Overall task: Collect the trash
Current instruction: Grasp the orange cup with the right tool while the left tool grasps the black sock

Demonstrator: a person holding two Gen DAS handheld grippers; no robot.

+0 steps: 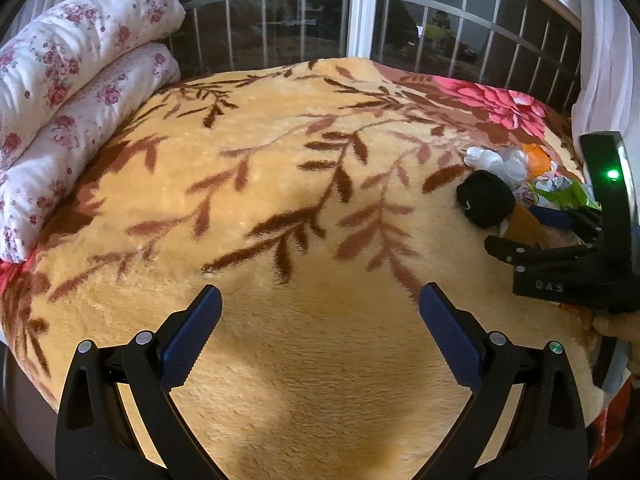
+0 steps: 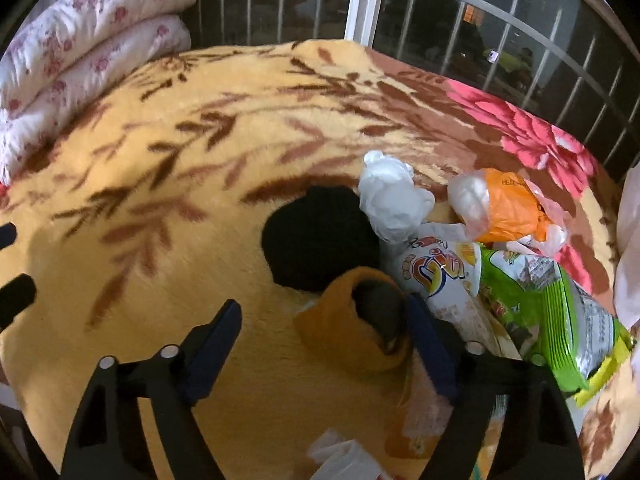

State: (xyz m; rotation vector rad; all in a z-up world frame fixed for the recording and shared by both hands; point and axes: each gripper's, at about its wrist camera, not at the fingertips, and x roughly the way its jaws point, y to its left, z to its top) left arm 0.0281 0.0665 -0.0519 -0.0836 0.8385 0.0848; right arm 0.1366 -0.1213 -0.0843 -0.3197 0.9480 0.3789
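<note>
Most of both views is being filled by the yellow plush blanket with brown leaf sprays and pink flowers point(image 1: 280, 184), spreading over the bed, with a folded white quilt printed with pink roses point(image 1: 72, 80) lying along its far left edge in front of the barred window point(image 1: 360, 20). No bag or bin is showing, and nothing appears to have been gathered yet, so the collecting seems to be only starting.

All the trash is sitting in one loose cluster on the blanket's right side: a green and white snack bag point(image 2: 560, 320), a white wrapper with an orange and yellow logo point(image 2: 440, 276), an orange and clear plastic bag point(image 2: 504, 208), a crumpled white plastic bag point(image 2: 392, 200), a black fuzzy lump point(image 2: 316, 240) and an ochre fabric piece with a dark opening point(image 2: 360, 328). Some pale scraps are lying lower down, too blurred to identify.

Over this pile the right gripper point(image 2: 324, 316) is hovering with its jaws spread wide, gripping nothing; the ochre piece is lying between the blue pads point(image 2: 216, 340) and seems to be touching or just beside the right-hand one, so it looks like the first pick.

Well apart from the pile, the left gripper point(image 1: 320, 304) is hanging wide apart and empty over bare blanket.
</note>
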